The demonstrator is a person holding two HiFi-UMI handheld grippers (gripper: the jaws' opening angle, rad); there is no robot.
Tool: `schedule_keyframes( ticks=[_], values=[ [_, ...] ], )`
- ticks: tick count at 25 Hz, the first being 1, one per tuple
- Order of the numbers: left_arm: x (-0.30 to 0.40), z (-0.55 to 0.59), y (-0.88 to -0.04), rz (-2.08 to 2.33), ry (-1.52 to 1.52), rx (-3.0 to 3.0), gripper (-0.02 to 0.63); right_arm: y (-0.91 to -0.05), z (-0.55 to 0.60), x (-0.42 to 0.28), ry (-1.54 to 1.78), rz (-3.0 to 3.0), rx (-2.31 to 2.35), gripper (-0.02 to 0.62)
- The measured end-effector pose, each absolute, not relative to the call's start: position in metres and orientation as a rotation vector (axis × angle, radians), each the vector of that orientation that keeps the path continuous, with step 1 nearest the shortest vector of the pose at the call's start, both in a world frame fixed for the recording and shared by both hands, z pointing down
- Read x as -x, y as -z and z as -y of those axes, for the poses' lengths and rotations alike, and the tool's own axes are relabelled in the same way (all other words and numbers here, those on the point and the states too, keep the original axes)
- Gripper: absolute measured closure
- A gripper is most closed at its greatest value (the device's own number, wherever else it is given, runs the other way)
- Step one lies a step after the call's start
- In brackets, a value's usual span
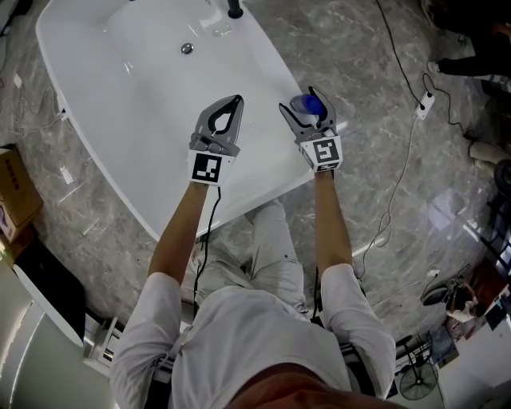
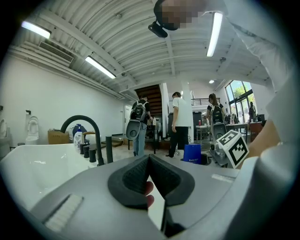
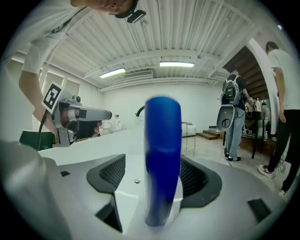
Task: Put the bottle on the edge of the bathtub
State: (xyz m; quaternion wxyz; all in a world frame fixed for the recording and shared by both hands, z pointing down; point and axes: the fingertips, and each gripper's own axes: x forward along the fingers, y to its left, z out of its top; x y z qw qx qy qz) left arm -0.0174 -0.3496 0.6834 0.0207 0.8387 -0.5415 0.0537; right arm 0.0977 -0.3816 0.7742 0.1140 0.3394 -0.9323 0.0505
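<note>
2 hand-held grippers are poised over the near end of a white bathtub [image 1: 267, 72]. We see the right gripper [image 1: 299, 102] with its fingers spread wide on either side of the blue bottle [image 1: 308, 105], which stands upright between them over the tub's right-hand rim. We cannot tell whether its base rests there. In the right gripper view a clear gap separates the bottle from the finger [image 3: 110, 172] at that view's left, and we judge that neither pad presses on it. The left gripper [image 1: 236, 101] sits just beside, over the basin, fingers [image 2: 133, 176] closed tip to tip with nothing between them. 1 black faucet [image 1: 234, 9] and 1 drain [image 1: 187, 49] mark the far end.
</note>
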Motion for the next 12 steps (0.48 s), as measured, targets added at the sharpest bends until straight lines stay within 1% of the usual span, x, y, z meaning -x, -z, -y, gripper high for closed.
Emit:
schedule_keyframes(
  ticks=[5, 8, 9, 11, 12],
  values=[
    [0.019, 0.343, -0.649, 1.673, -0.190, -2.620, 0.607, -0.715, 0.375, -0.095, -0.121, 2.767, -1.010, 0.249],
    [0.016, 0.339, -0.616, 1.672, -0.169, -2.651, 0.607, -0.671, 0.370, -0.095, -0.085, 2.776, -1.035, 0.265],
    [0.014, 0.337, -0.603, 1.664, -0.172, -2.670, 0.607, -0.655, 0.367, -0.096, -0.074, 2.776, -1.043, 0.287],
    [0.009, 0.331, -0.577, 1.649, -0.180, -2.707, 0.607, -0.622, 0.359, -0.098, -0.045, 2.778, -1.050, 0.366],
    [0.007, 0.329, -0.564, 1.646, -0.174, -2.718, 0.607, -0.606, 0.354, -0.099, -0.027, 2.781, -1.049, 0.445]
  ],
)
